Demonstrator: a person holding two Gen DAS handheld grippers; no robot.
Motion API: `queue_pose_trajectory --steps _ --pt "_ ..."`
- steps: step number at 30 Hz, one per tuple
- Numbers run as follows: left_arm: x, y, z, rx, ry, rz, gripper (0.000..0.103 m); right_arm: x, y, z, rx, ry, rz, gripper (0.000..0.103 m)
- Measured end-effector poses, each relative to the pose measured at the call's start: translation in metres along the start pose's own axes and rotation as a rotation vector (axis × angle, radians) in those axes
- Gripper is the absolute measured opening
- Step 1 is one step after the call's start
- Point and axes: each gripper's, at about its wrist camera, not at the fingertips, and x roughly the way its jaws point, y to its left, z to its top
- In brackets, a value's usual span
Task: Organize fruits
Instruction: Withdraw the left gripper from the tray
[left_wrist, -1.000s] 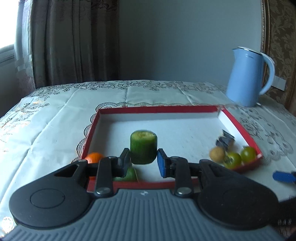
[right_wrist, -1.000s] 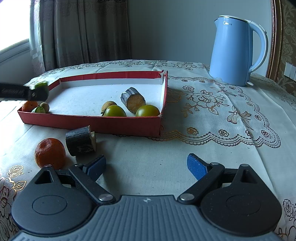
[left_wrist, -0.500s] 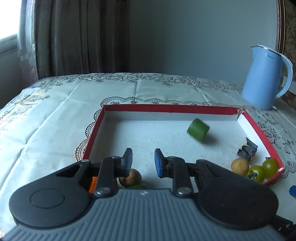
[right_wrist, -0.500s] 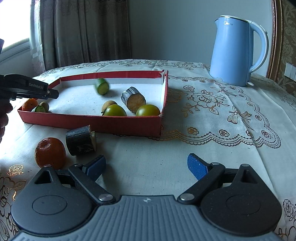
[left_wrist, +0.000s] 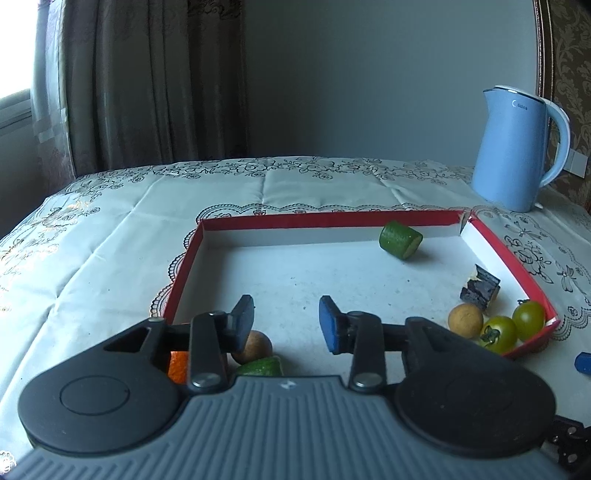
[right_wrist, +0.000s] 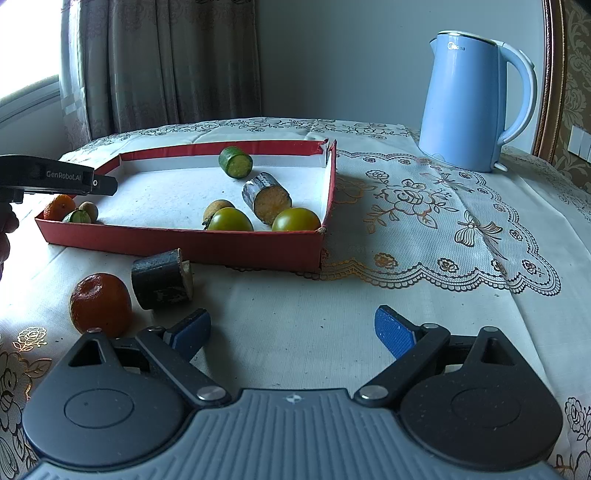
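We judge the sorting well under way but not finished. Inside the red-walled tray (right_wrist: 177, 242) we count a green cucumber chunk (right_wrist: 235, 162) lying on its side near the far wall, a dark-skinned chunk with orange flesh (right_wrist: 266, 196), two green tomatoes (right_wrist: 229, 219), and a small tan round fruit (right_wrist: 218, 205) beside them. At the tray's left end sit a small orange (right_wrist: 58, 206), a cut green piece (right_wrist: 77, 216) and another tan fruit (right_wrist: 88, 209).

Two things are left on the tablecloth (right_wrist: 406, 221) in front of the tray — a tangerine (right_wrist: 100, 303) and a dark cylindrical chunk (right_wrist: 160, 280), touching or nearly so, just beyond our right gripper (right_wrist: 291, 330).

Our left gripper (left_wrist: 286, 319) hangs over the tray's near end; its jaws are opening, with nothing between them. The right gripper's jaws stand wide apart and empty above the bare cloth, so neither hand carries anything.

What remains, as we read it, is to lift the tangerine and the dark chunk into the tray — the right gripper is the nearer one for both. The blue kettle (right_wrist: 476, 99) stands well apart and seems to play no part.
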Motion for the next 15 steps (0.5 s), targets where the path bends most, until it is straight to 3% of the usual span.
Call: queue_pose_trajectory --steps 13,15 --pt "-0.011 0.004 -0.002 -0.013 0.004 0.010 0.041 0.000 0.000 0.000 -0.001 0.001 -0.001 0.096" --pt "-0.014 0.004 -0.002 -0.012 0.001 0.012 0.046 0.000 0.000 0.000 -0.001 0.001 -0.001 0.096"
